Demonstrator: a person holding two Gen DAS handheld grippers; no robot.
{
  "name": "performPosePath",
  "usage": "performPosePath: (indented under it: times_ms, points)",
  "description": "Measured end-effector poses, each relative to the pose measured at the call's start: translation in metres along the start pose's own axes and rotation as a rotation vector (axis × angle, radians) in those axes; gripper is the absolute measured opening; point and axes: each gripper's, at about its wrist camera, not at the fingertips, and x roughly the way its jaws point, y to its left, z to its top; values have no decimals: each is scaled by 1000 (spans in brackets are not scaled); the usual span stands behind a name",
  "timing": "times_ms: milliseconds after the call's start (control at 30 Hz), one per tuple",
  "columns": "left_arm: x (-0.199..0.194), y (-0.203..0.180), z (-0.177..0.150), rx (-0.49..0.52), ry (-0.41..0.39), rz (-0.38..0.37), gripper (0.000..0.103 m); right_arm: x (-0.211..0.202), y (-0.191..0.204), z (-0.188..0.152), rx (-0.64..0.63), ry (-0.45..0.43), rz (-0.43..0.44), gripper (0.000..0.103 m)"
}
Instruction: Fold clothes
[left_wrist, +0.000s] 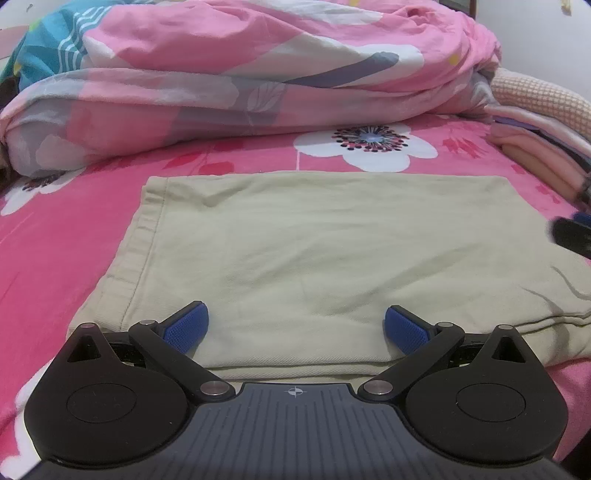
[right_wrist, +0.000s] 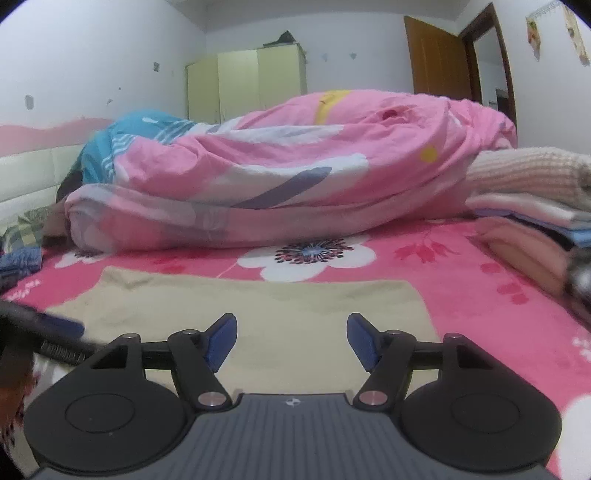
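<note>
A beige garment (left_wrist: 314, 251) lies folded flat in a rectangle on the pink flowered bed sheet (left_wrist: 55, 240). My left gripper (left_wrist: 295, 317) hovers over its near edge, its blue pads wide apart with only the cloth's surface below them. The right wrist view shows the same garment (right_wrist: 258, 306) from the other side. My right gripper (right_wrist: 291, 325) is above its near part, open, with nothing between the pads. The right gripper's tip shows blurred at the right edge of the left wrist view (left_wrist: 572, 236). The left gripper shows blurred at the left of the right wrist view (right_wrist: 55, 328).
A bunched pink duvet (left_wrist: 258, 74) fills the far side of the bed. A stack of folded clothes (right_wrist: 535, 221) sits at the right, and more clothing (right_wrist: 22, 251) lies at the far left. A wardrobe (right_wrist: 243, 85) and a door (right_wrist: 439, 55) stand behind.
</note>
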Motion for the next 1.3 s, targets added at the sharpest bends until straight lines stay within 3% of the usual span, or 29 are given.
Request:
performPosePath:
  times_ms: [133, 333, 500, 700, 833, 933, 1133, 1300]
  points:
    - [0, 1, 0, 0, 0, -3, 103, 36, -8, -19, 74, 120, -12, 69]
    - [1, 3, -1, -1, -16, -15, 103, -2, -1, -50, -11, 72, -36, 70]
    - [-1, 3, -5, 18, -38, -24, 103, -20, -8, -31, -6, 127, -36, 74]
    - [-2, 3, -7, 24, -56, -29, 103, -2, -14, 5, -47, 5, -89, 78]
    - [-7, 12, -7, 18, -68, -48, 103, 32, -37, -24, 18, 118, -117, 80]
    - [-6, 17, -4, 1, -58, -54, 103, 25, -40, -49, 4, 71, -105, 80]
    - [-1, 3, 1, 35, -15, 12, 103, 26, -42, -51, 12, 72, -104, 81]
    - [-3, 7, -2, 15, -22, 4, 103, 26, -41, -45, 6, 96, -117, 82]
